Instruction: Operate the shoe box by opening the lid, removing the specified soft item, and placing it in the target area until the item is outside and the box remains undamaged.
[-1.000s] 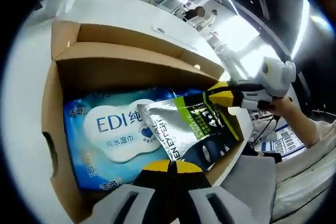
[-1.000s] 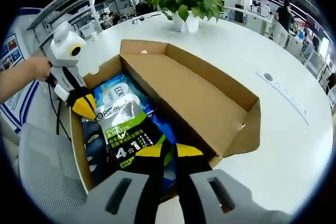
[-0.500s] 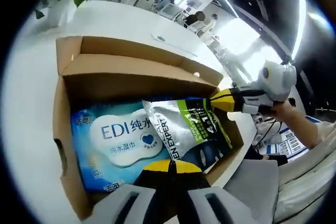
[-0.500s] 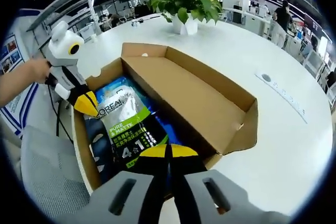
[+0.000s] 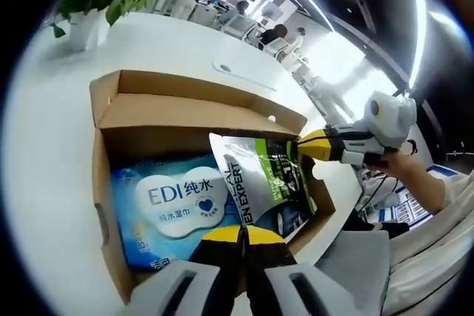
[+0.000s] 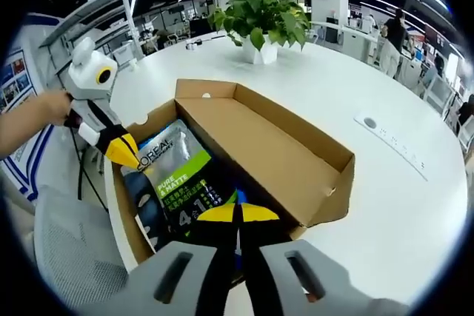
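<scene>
An open cardboard shoe box lies on a white table, its lid folded back. A silver, green and black soft pouch hangs tilted over the box, held at both ends. My left gripper is shut on the pouch's lettered end; it is also seen as the left gripper beside a hand. My right gripper is shut on the pouch at its "4 in 1" end, and comes in as the right gripper. A blue wet-wipes pack lies flat in the box.
The round white table stretches beyond the box, with a potted plant at its far side. A grey chair stands by the near edge. People sit at desks in the background.
Both grippers have risen with the pouch, lifting it up off the wipes pack and over the box. The box looks smaller and lower in both views.
</scene>
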The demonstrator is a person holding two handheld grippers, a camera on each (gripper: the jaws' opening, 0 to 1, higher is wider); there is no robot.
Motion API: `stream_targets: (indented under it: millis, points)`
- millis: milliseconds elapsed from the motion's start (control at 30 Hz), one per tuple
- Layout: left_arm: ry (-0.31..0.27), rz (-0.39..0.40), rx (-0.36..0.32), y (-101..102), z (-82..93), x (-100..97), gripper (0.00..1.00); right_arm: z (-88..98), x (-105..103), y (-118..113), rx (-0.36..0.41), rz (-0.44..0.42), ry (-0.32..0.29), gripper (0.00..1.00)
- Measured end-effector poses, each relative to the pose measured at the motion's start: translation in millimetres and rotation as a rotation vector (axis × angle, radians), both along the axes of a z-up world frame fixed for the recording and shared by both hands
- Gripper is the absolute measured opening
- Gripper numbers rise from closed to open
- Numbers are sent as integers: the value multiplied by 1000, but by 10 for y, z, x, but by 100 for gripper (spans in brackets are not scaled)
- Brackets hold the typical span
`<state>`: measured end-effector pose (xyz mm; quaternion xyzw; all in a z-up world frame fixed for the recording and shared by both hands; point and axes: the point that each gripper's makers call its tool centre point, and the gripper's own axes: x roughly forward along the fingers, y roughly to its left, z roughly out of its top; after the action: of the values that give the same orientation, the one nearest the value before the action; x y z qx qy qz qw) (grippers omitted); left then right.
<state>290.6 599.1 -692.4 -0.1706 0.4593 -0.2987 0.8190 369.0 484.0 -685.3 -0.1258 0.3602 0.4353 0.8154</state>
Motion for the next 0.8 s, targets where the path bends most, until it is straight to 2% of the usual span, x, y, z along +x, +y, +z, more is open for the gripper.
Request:
stream_targets:
  millis: [500,800]
  points:
    - [-65,11,8,-84,256,87,0,311,56,-83,25,-16,-48,0]
    - [-103,-9,6,-274,415,144,0,464,102,-268,18,-34,-83,0]
